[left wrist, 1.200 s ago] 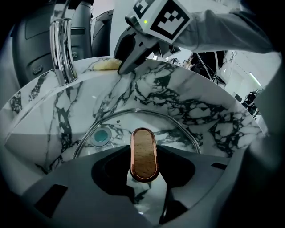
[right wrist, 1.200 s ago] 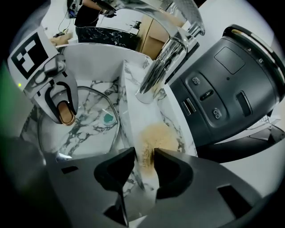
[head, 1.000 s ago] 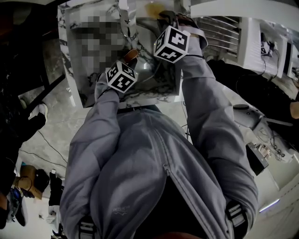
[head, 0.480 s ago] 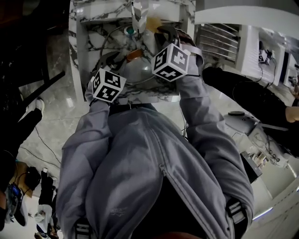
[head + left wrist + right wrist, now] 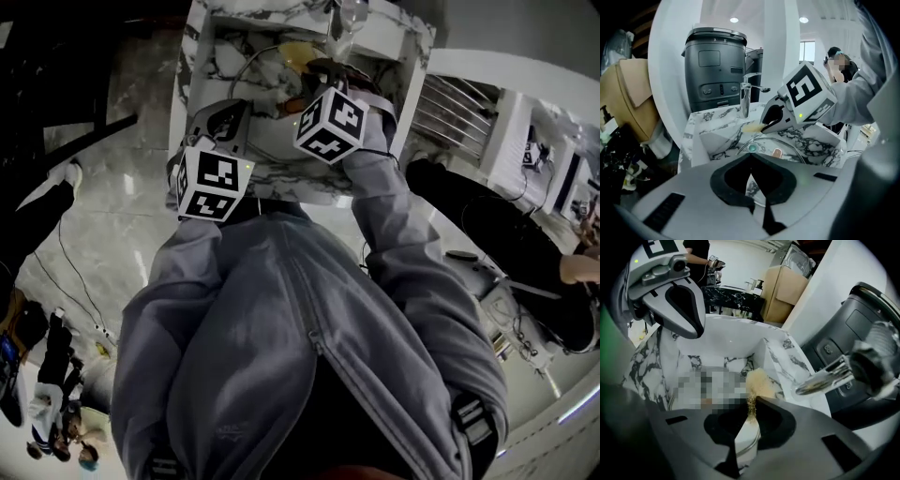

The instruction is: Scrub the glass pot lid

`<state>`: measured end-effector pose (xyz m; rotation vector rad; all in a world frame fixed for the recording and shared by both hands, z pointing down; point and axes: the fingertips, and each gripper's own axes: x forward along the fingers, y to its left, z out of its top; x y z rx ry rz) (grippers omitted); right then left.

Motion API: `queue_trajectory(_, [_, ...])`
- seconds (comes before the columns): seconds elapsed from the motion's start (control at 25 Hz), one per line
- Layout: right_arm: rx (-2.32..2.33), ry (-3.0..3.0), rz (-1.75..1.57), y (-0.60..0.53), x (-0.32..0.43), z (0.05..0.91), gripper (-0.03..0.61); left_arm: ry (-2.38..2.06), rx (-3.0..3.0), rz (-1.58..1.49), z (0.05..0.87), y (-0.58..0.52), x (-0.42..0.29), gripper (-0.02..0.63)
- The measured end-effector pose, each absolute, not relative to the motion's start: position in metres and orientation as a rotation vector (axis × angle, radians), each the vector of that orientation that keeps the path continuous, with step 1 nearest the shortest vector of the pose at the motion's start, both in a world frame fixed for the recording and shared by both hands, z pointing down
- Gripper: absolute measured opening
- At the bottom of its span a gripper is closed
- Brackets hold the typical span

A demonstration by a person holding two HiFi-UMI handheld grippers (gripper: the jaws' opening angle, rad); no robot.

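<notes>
The glass pot lid (image 5: 790, 146) lies in the marble sink (image 5: 717, 125), its copper knob (image 5: 777, 152) up, beside the teal drain (image 5: 751, 148). My left gripper (image 5: 751, 159) hangs above the sink's near side. Its jaws have just been closing and are shut with nothing between them. My right gripper (image 5: 756, 398) is shut on a yellow sponge (image 5: 758, 380) and holds it over the lid's far part. The left gripper view shows that sponge (image 5: 752, 126) at the right gripper's tips. A mosaic patch covers much of the lid in the right gripper view.
A chrome faucet (image 5: 746, 96) stands at the sink's back edge, with a black appliance (image 5: 715, 70) behind it. Cardboard boxes (image 5: 628, 93) stand to the left. A wire rack (image 5: 450, 103) sits right of the sink. A person stands in the background (image 5: 836, 58).
My left gripper has risen out of the basin and drawn back toward the sink's front edge. My right gripper with the sponge has shifted across the basin.
</notes>
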<state>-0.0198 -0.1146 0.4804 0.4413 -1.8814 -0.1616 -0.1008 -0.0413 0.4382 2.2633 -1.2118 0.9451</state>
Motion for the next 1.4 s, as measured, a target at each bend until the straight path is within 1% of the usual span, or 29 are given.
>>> queue_trajectory(0.32, [0.177, -1.797, -0.212, -0.093, -0.08, 0.545, 0.06, -1.28, 2.144, 0.881, 0.447, -0.035, -0.128, 0.017])
queue_trajectory(0.56, [0.044, -1.707, -0.249, -0.083, -0.098, 0.587, 0.06, -1.299, 2.117, 0.826, 0.451, -0.037, -0.139, 0.017])
queue_trajectory(0.8, [-0.035, -1.639, -0.262, -0.064, -0.098, 0.593, 0.06, -1.29, 2.123, 0.794, 0.448, -0.036, -0.138, 0.017])
queue_trajectory(1.0, [-0.136, -1.612, -0.246, -0.018, -0.093, 0.59, 0.06, -1.29, 2.107, 0.771, 0.448, -0.033, -0.139, 0.017])
queue_trajectory(1.4, [-0.318, -1.632, 0.047, 0.074, -0.069, 0.589, 0.06, -1.299, 2.094, 0.763, 0.446, -0.024, -0.141, 0.017])
